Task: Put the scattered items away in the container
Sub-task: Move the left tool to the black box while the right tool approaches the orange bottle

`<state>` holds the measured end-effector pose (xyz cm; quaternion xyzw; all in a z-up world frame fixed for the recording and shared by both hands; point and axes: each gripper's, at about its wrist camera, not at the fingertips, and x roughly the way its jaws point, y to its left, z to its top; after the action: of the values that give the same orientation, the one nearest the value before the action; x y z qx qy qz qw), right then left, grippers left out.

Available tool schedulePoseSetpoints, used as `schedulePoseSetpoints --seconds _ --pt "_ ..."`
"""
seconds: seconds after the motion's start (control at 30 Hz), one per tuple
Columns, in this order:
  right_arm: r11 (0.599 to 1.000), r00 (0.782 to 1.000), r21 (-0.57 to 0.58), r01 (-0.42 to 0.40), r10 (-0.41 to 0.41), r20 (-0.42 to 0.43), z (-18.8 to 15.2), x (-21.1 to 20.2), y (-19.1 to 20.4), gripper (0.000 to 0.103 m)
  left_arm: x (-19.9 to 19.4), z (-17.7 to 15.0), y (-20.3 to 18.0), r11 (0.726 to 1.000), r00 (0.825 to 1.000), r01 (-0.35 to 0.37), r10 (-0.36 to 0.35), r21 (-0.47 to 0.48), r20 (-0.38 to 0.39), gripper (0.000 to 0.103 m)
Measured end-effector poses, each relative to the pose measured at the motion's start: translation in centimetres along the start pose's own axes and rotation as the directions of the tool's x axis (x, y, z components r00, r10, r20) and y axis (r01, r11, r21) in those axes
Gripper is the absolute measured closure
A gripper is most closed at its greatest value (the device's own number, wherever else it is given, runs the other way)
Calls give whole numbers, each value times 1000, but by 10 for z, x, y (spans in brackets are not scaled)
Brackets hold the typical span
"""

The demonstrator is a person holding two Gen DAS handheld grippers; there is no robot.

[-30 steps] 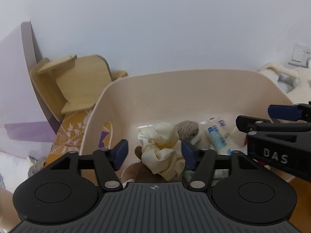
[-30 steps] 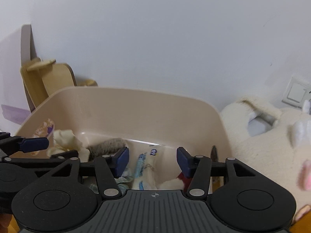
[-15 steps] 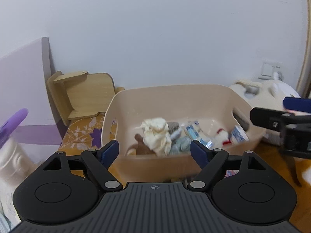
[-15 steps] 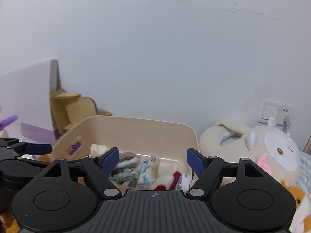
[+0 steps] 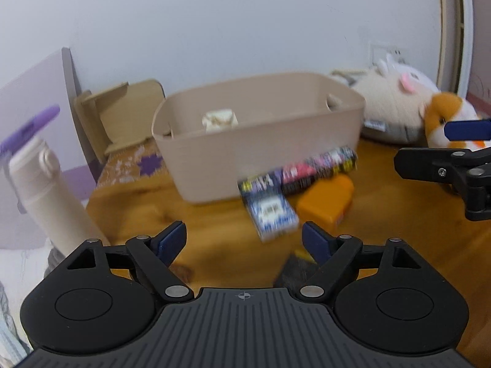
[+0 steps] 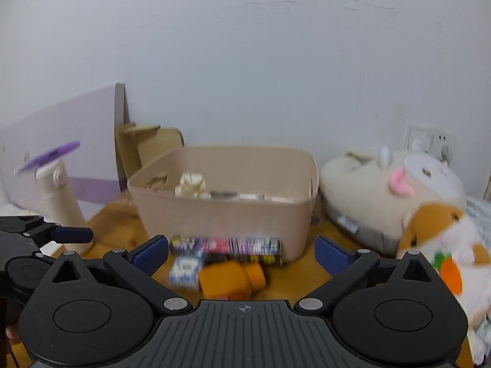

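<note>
Two grippers: my left gripper (image 5: pixel 244 242) is wide apart, nothing in it; my right gripper (image 6: pixel 242 253) is opening, nothing in it.
Bin (image 6: pixel 227 214): ahead of both.
Boxes (image 6: pixel 225 247), orange bottle (image 6: pixel 230 279): just past my right fingertips.

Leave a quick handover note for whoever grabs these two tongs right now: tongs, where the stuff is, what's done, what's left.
Left tongs: open, nothing between them.
Right tongs: jaws opening, nothing between them.
Beige bin sits on the wooden table by the wall. Already inside: a cream cloth and a few other items, too blurred to name.
Still out, in front of the bin: orange bottle lying down, blue-and-white box, long colourful pack against the bin's front wall.
Left to do: put those three into the bin.
</note>
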<state>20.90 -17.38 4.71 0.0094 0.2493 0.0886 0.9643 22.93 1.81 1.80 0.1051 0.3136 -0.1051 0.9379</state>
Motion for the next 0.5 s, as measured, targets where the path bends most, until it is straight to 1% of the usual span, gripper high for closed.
schedulePoseSetpoints --seconds 0.13,0.2,0.3,0.37,0.5 --pt "998 999 -51 21 -22 -32 -22 -1 0 0 -2 -20 -4 1000 1000 -6 6 3 -11 19" --pt "999 999 -34 4 -6 -43 -30 0 -4 0 -2 -27 -5 1000 1000 7 -8 -17 -21 19" --pt "999 997 27 -25 26 -67 -44 8 -12 0 -2 -36 -4 996 999 25 -27 -81 -25 19" --pt "1000 996 25 -10 12 -89 -53 14 -12 0 0 -41 -5 993 998 45 -49 -108 -34 19" --pt "1000 993 14 7 -6 -117 -63 24 -10 0 13 -50 -12 991 996 57 -65 -121 -69 19"
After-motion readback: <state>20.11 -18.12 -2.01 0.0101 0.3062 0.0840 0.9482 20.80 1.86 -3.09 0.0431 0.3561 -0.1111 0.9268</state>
